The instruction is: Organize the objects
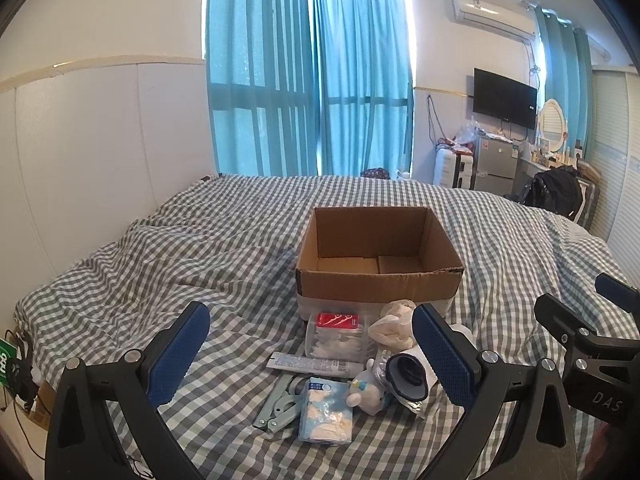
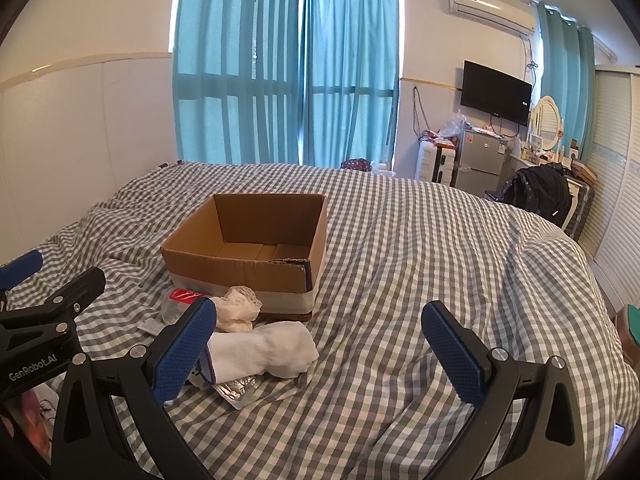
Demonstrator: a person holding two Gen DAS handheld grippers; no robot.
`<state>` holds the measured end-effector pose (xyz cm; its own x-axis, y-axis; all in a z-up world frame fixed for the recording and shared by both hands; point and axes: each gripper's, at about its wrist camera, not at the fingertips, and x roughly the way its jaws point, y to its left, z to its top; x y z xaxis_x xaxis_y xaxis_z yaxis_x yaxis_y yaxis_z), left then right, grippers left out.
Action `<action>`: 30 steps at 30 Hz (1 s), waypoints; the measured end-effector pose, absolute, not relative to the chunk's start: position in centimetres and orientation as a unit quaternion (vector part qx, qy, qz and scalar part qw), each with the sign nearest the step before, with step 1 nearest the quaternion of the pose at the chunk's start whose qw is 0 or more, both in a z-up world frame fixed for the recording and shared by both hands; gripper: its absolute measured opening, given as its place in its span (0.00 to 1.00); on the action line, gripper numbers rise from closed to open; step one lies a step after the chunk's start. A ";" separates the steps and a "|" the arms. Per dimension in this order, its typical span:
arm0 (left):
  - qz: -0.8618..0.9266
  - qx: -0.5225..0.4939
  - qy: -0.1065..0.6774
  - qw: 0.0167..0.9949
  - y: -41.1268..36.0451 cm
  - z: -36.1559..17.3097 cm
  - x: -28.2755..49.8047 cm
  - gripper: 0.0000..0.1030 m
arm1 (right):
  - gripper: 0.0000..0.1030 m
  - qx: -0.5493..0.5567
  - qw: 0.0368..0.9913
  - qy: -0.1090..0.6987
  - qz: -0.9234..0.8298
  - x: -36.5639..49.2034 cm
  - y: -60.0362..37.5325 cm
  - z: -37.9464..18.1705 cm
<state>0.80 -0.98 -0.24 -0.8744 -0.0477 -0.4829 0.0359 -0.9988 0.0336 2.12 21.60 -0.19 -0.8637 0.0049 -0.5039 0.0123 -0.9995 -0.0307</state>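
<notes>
A bed (image 1: 200, 248) in grey-and-white checked cloth fills the lower half of both views, with teal curtains (image 1: 308, 80) across the top centre. An open cardboard box (image 1: 378, 258) sits mid-frame. Just below it lies a cluster: a clear tub with a red lid (image 1: 336, 334), a tube (image 1: 316, 364), a tissue pack (image 1: 326, 412), a rolled white sock (image 2: 262, 350). The left hand-held gripper (image 1: 310, 354) hangs spread wide above the cluster, holding nothing; the right hand-held gripper (image 2: 320, 350), lower centre of its view, is likewise spread and empty.
</notes>
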 end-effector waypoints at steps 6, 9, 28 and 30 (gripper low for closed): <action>-0.963 0.269 -0.010 0.021 -1.5 -1.6 0.0 1.00 | 1.00 0.261 0.007 0.019 -0.965 2.0 21.6 -0.3; -0.954 0.297 -0.008 0.025 -2.1 -3.4 -0.9 1.00 | 1.00 0.273 0.009 0.017 -0.962 1.4 21.7 -1.2; -0.888 0.453 -0.080 -0.011 -0.2 -15.5 -4.3 0.81 | 0.99 0.365 0.032 0.006 -0.930 -3.7 22.2 -9.2; -0.888 0.451 -0.093 -0.014 0.2 -15.8 -4.3 0.80 | 0.99 0.375 0.039 0.007 -0.926 -4.9 21.8 -9.8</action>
